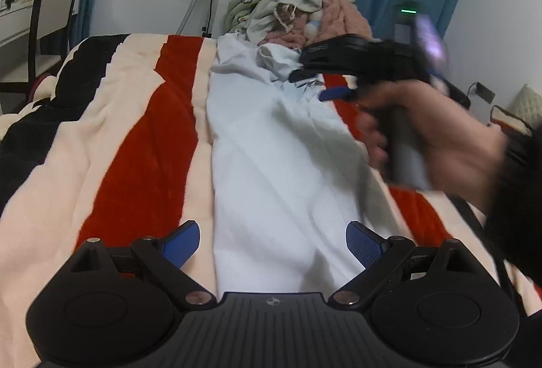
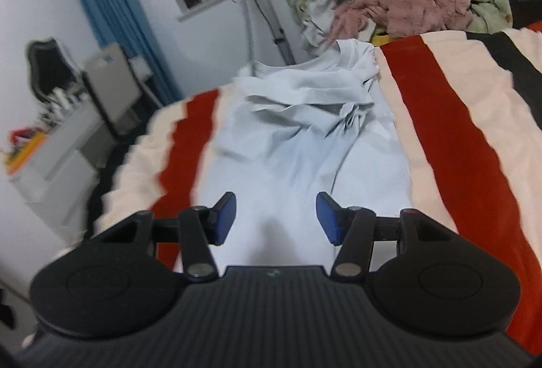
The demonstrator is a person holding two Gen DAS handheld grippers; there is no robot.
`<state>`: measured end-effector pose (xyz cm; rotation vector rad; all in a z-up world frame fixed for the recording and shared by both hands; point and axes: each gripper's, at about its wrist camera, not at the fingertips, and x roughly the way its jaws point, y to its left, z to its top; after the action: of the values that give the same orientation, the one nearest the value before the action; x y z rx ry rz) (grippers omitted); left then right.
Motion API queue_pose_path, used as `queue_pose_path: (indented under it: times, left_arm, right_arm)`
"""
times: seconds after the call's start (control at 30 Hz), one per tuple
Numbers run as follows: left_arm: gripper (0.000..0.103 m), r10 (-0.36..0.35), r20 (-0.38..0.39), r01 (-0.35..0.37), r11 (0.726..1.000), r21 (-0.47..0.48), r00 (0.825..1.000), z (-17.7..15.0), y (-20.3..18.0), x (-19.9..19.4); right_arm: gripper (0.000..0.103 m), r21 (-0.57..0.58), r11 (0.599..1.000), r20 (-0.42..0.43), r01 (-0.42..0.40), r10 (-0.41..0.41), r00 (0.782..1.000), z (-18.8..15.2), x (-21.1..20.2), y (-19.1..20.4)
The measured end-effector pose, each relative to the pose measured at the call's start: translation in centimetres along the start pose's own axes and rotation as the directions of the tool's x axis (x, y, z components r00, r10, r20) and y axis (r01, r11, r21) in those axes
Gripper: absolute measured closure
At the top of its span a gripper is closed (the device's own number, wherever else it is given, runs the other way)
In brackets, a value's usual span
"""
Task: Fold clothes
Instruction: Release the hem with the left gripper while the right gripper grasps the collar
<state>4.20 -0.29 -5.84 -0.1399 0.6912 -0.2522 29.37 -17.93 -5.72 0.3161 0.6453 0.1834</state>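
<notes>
Both of my grippers are spread wide and empty. My left gripper (image 1: pixel 272 244) hovers at the near end of the white shirt (image 1: pixel 271 151), whose long axis runs straight away along the bed (image 1: pixel 135 137); my right gripper (image 1: pixel 316 85) reaches its far, rumpled end.

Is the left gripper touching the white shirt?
Cannot tell. The left wrist view shows the left gripper open over the white shirt, but neither contact nor gap shows plainly.
</notes>
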Motion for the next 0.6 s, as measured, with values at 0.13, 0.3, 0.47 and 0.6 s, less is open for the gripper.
queue_pose_path:
  times: [0.13,0.3,0.47,0.6]
  left_arm:
    - [0.008,0.046,0.082,-0.052,0.996,0.069,0.996,0.8,0.2,1.2]
    - [0.008,0.083,0.043,-0.085,0.996,0.040,0.996,1.7,2.7,4.1]
    - [0.008,0.094,0.023,-0.094,0.995,-0.037,0.995,2.6,5.7,6.3]
    - [0.008,0.097,0.013,-0.096,0.993,-0.063,0.995,3.0,6.8,7.3]
  right_arm:
    - [0.056,-0.078,0.996,0.011,0.036,-0.035,0.999,1.9,6.8,0.4]
    - [0.073,-0.045,0.973,0.085,0.228,-0.224,0.971,4.9,13.4,-1.0]
    - [0.075,-0.020,0.949,0.140,0.316,-0.310,0.940,7.9,17.4,-2.7]
    - [0.075,0.005,0.945,0.141,0.326,-0.323,0.936,9.2,18.7,-3.4]
